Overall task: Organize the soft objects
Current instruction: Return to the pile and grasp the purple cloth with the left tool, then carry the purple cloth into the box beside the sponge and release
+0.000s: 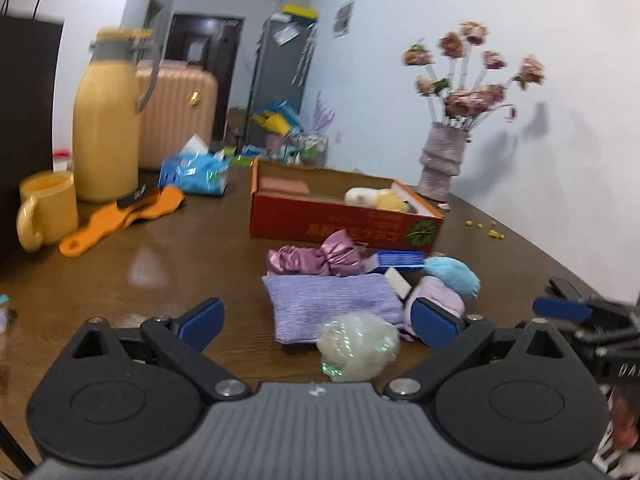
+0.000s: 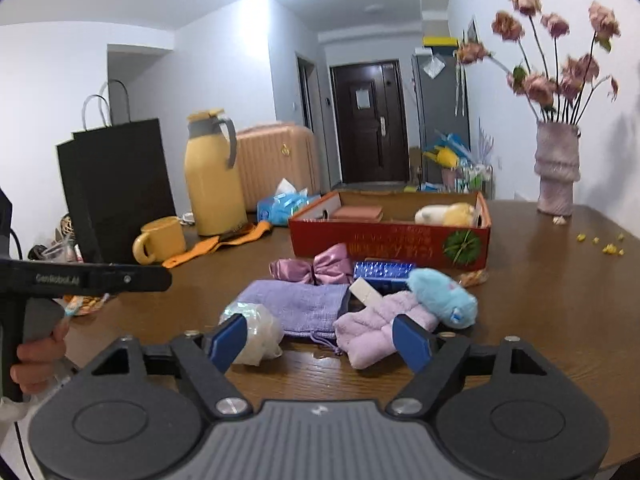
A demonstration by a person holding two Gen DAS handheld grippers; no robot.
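The left gripper [image 1: 318,320] is held with its jaws spread wide and nothing gripped; a crinkly pale mesh ball [image 1: 358,346] is seen between the blue pads, resting on the wooden table [image 1: 180,256]. The right gripper [image 2: 322,340] is likewise spread wide and holds nothing, its pads framing the near edge of the pile.

Just behind the ball a lilac knitted pouch [image 1: 332,304] is laid flat. To its right a pale pink folded cloth [image 2: 384,320] is found, with a fluffy blue plush toy [image 2: 444,296] touching its far side. A small white block [image 2: 366,292] and a blue box [image 2: 384,272] lie between the pouch and the toy, and a shiny pink bow [image 2: 320,268] is set behind the pouch.

Further back an open red cardboard box [image 2: 388,244] is placed, with a yellow-and-white plush toy [image 2: 448,214] and a brownish flat item [image 2: 358,213] inside. To the left a yellow mug [image 2: 160,240], a yellow jug [image 2: 214,176] and an orange strap [image 2: 216,246] are seen; a vase of dried flowers [image 2: 556,172] stands at the right.
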